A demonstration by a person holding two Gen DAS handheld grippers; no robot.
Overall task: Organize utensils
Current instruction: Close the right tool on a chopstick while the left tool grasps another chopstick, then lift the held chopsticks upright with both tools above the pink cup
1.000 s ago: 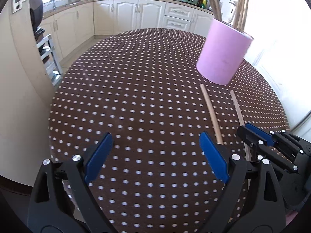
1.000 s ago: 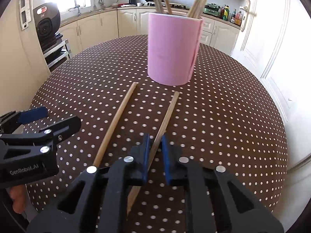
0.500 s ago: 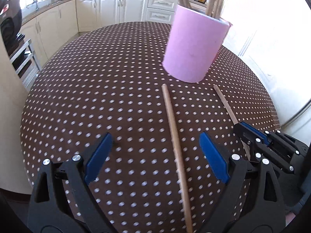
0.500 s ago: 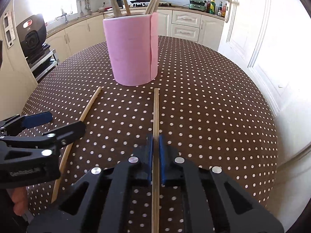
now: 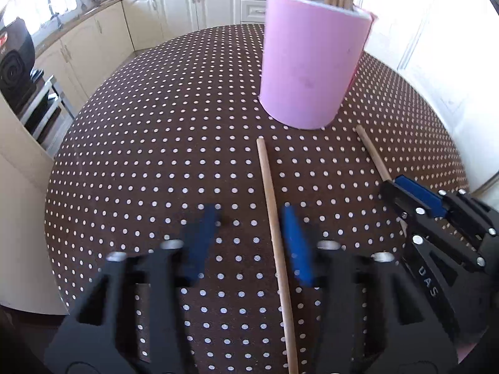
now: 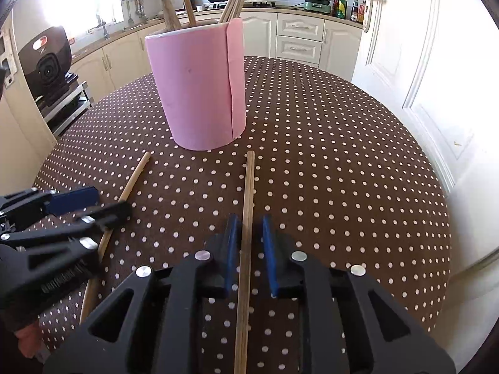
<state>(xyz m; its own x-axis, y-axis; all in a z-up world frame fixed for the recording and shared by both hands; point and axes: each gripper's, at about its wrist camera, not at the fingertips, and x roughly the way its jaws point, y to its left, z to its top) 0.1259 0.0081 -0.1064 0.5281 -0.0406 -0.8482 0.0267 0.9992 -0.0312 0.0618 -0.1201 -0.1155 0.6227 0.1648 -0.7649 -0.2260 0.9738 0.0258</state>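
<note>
- We are working over a round table (image 6: pixel 343 143) in a dotted brown cloth; the pink holder (image 6: pixel 199 90) is standing upright near the middle with several wooden sticks already in it.
- Two chopsticks are lying flat just in front of the holder, side by side but apart, neither touching it.
- Our left gripper (image 5: pixel 246 243) is closing around the left chopstick (image 5: pixel 271 205); the stick is sitting against the right pad while the left pad is a gap away (motion blur makes contact hard to judge).
- Our right gripper (image 6: pixel 251 249) is opening, with the right chopstick (image 6: pixel 248 205) between the pads and a sliver of gap showing on each side, so nothing is truly held.
- To do this well, we are judging the left needs centring so both pads meet the stick squarely.
- Pinching off-centre risks the stick rolling on the cloth or pivoting on lift.
</note>
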